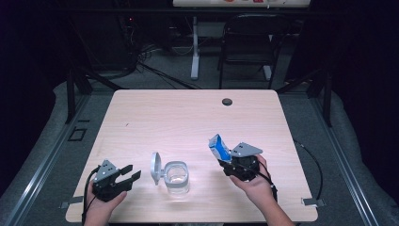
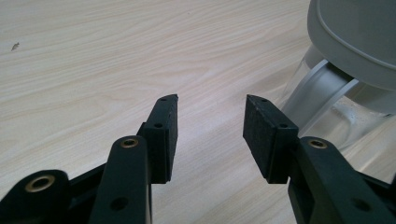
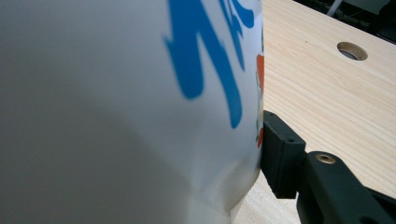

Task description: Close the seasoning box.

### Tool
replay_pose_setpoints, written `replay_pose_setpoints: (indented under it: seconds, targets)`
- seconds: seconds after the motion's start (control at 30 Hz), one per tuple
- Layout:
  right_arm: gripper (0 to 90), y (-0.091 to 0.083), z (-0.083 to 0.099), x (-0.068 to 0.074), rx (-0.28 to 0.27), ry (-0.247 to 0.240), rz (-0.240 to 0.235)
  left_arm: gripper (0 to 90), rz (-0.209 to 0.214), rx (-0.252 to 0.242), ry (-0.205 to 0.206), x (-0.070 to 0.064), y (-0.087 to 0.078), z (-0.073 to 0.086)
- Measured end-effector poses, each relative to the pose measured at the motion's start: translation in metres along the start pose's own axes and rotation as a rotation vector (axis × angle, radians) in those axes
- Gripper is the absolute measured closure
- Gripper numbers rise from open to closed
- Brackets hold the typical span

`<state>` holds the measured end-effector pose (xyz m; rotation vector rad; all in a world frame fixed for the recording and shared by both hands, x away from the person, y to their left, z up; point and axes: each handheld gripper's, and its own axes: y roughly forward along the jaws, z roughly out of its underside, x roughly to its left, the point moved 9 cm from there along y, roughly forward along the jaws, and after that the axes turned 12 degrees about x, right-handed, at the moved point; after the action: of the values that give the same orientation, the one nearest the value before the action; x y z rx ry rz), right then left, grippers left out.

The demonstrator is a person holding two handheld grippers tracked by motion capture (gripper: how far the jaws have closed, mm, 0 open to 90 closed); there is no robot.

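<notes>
Table [image 1: 155, 113], pale wood grain, with one round cable hole [image 1: 227, 101] near its far edge; we list what stands on it and what is held over it.

Item one: clear jar [image 1: 177, 178], standing upright on the near part of the table, between the two grippers. Its grey hinged lid [image 1: 155, 167] is flipped open and stands up at the jar's left side. In the left gripper view we see the grey lid [image 2: 355, 37] and the clear wall of the jar [image 2: 336, 116] at the right edge, just beside the right-hand jaw and not touched by it.

Item two: carton [image 1: 219, 148], white with blue print, tilted with its top leaning toward the jar. It is off the table, held to the right of the jar and apart from it. In the right gripper view the carton [image 3: 116, 102] takes up most of the frame, with blue lettering and a little orange at its edge.

Item three: left gripper [image 1: 130, 173], held in the person's left hand [image 1: 101, 207] at the near left of the table, pointing toward the jar. Its jaws stand apart with bare table between them, grasping nothing.

Item four: right gripper [image 1: 227, 161], held in the person's right hand [image 1: 256, 186]. We note its jaws clamped on the lower part of the carton; one black pad presses against the carton's side in the right gripper view.
</notes>
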<state>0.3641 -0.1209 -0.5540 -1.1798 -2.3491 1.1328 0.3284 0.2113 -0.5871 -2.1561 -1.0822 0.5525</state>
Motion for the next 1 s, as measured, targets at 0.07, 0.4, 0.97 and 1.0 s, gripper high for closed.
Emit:
replay_pose_setpoints:
  seconds: [0.07,0.4,0.97,1.0]
  targets:
    - [52.1,0.0,-0.001,0.001,-0.003,-0.003,0.003,55.6,0.0,-0.001,0.0,0.0,0.0,0.0]
    - [52.1,-0.002,-0.004,0.002,0.002,-0.057,0.058,55.6,-0.003,0.001,0.0,0.001,0.0,0.0]
    - [52.0,-0.004,-0.014,0.01,-0.009,-0.122,0.104,54.9,-0.002,-0.002,0.001,0.0,0.001,0.0]
    - [52.0,-0.004,-0.014,0.011,-0.009,-0.13,0.104,54.8,-0.003,-0.002,0.001,0.0,0.001,0.0]
